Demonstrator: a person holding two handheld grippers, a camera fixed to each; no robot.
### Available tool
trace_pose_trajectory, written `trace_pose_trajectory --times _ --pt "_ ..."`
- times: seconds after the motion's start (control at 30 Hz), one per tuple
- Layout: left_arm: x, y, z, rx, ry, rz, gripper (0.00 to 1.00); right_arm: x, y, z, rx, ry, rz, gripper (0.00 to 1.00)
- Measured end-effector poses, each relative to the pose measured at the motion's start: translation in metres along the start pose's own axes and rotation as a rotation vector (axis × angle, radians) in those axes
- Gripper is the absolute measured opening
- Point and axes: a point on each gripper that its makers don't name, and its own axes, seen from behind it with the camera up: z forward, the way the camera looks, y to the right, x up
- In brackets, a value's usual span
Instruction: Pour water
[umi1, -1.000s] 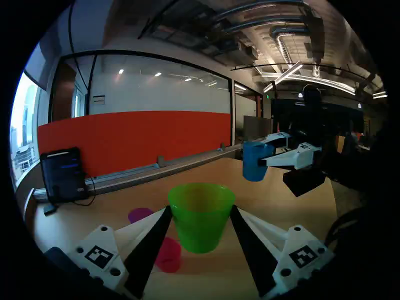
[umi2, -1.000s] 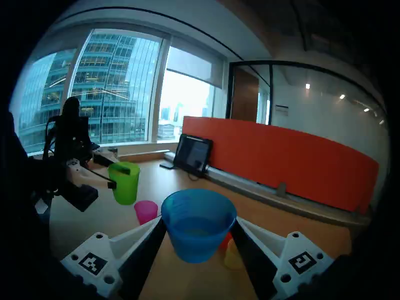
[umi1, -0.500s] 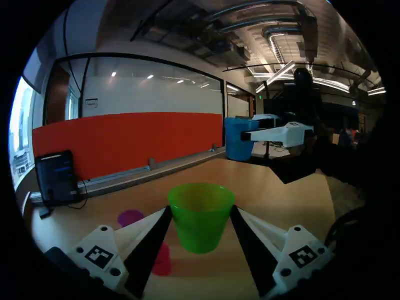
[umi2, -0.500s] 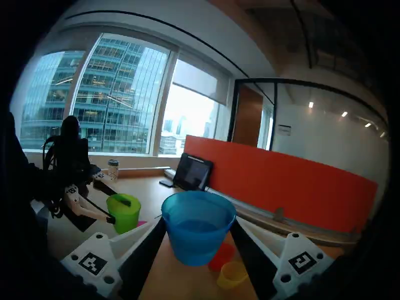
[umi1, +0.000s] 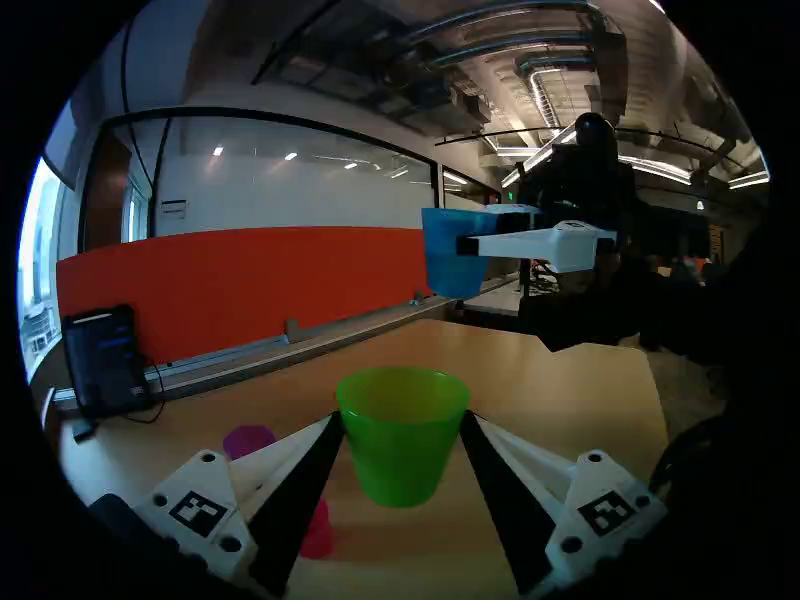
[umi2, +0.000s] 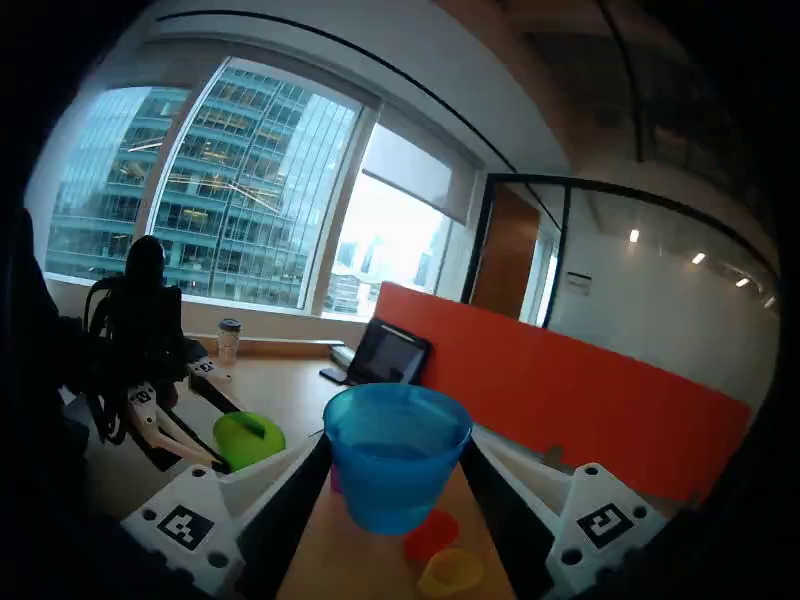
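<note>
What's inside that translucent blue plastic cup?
The translucent blue plastic cup, held by the right gripper, holds what looks like clear water, partway up. Its bottom is hard to make out through the tinted wall.

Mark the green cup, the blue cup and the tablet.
green cup (umi1: 402, 440): left gripper view, front wall.
blue cup (umi2: 395, 475): right gripper view, front wall.
tablet (umi1: 103, 358): left gripper view, dark screen.

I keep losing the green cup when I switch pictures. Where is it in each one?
Left gripper view: the green cup sits bottom middle, pinched by the left gripper.
Right gripper view: the green cup is lower left, smaller, left of the blue cup in the right gripper.
Shared landmark: the orange wall panel, running across the back in both.
</note>
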Motion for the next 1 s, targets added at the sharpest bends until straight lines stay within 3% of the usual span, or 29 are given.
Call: trace_pose_trajectory --times 0.47,1.0 --pt "-0.003 0.000 0.013 -0.027 -0.004 -0.018 0.85 0.031 0.004 0.013 0.002 0.020 -0.137 0.90" --pt "0.001 0.010 0.013 -0.069 0.011 -0.032 0.84 0.057 0.010 0.030 -0.011 0.038 -0.359 0.90"
